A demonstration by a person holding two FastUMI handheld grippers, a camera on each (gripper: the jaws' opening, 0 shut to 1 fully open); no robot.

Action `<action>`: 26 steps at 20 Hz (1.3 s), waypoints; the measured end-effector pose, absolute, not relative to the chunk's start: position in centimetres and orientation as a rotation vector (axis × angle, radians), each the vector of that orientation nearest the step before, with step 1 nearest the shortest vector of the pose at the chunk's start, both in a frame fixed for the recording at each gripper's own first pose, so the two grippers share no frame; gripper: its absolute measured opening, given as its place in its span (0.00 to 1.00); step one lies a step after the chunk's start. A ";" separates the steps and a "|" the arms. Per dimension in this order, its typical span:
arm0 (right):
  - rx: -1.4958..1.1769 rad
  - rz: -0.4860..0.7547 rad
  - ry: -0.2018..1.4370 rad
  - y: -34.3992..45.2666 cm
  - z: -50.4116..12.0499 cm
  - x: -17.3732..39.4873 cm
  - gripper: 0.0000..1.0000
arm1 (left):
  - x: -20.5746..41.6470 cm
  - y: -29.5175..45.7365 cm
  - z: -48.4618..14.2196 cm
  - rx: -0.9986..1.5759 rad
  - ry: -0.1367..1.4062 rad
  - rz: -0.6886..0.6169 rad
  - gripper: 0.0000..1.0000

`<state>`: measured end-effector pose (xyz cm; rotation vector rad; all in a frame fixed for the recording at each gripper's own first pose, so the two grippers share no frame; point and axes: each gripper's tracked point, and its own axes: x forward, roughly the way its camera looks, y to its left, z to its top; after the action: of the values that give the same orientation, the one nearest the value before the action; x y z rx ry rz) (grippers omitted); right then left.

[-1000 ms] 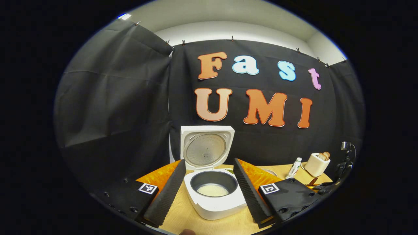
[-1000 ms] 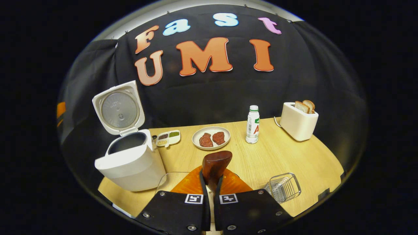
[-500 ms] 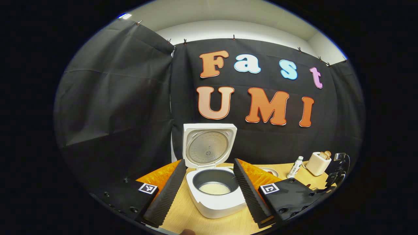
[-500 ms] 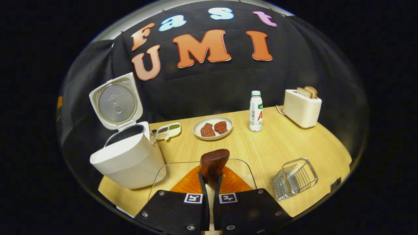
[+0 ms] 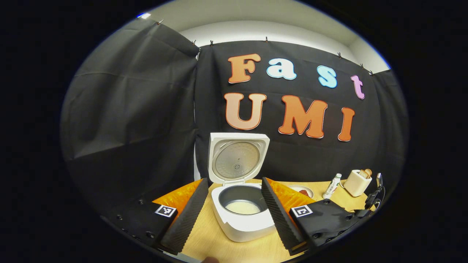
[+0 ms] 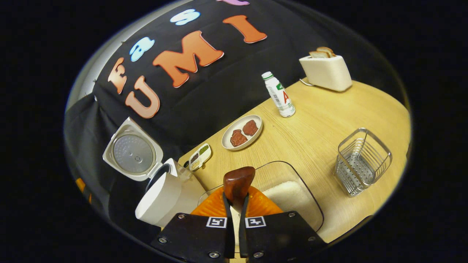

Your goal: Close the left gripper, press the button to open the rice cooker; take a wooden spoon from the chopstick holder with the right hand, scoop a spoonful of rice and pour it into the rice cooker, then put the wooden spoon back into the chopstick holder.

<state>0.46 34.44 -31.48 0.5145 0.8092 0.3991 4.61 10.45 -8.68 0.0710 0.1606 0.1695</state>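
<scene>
Right gripper (image 6: pixel 234 204) is seen pinching the wooden spoon (image 6: pixel 238 184), both fingers pressed on its stem, with the dark bowl of the spoon poised above the clear rice container (image 6: pixel 292 197). White rice (image 6: pixel 289 195) is seen lying in that container, just beyond the spoon. Left gripper (image 5: pixel 234 215) is held with its fingers spread wide, framing the rice cooker (image 5: pixel 241 219), whose lid (image 5: pixel 237 159) stands raised; some rice (image 5: pixel 242 207) is already visible in the inner pot.

The step in hand is judged to be either a scoop or the return of the spoon; which of them cannot be told. For a scoop, the spoon would have to be dipped into the container and carried level to the cooker at the left of the right gripper view. The wire chopstick holder (image 6: pixel 362 160) is found well apart, to the right on the table (image 6: pixel 321 124).

A red letter is made out on the bottle (image 6: pixel 279 95); the rest of its label cannot be read.
</scene>
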 end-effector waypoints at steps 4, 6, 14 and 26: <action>0.651 0.375 0.868 34.5 -32.4 0.4 0.04 | 4.8 10.5 -8.6 0.060 0.159 0.172 0.99; 0.705 0.368 0.895 34.4 -32.7 0.3 0.04 | 4.8 10.3 -8.5 0.063 0.157 0.170 0.99; 0.871 0.335 0.907 33.0 -30.0 1.9 0.04 | 4.7 10.7 -8.1 0.068 0.149 0.177 0.99; 0.930 0.318 0.880 32.6 -25.6 3.8 0.04 | 5.4 11.2 -8.7 0.061 0.148 0.189 0.98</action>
<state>3.80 32.60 -25.64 0.9296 0.8805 0.3180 5.36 11.16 -8.65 0.0613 0.1476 0.1892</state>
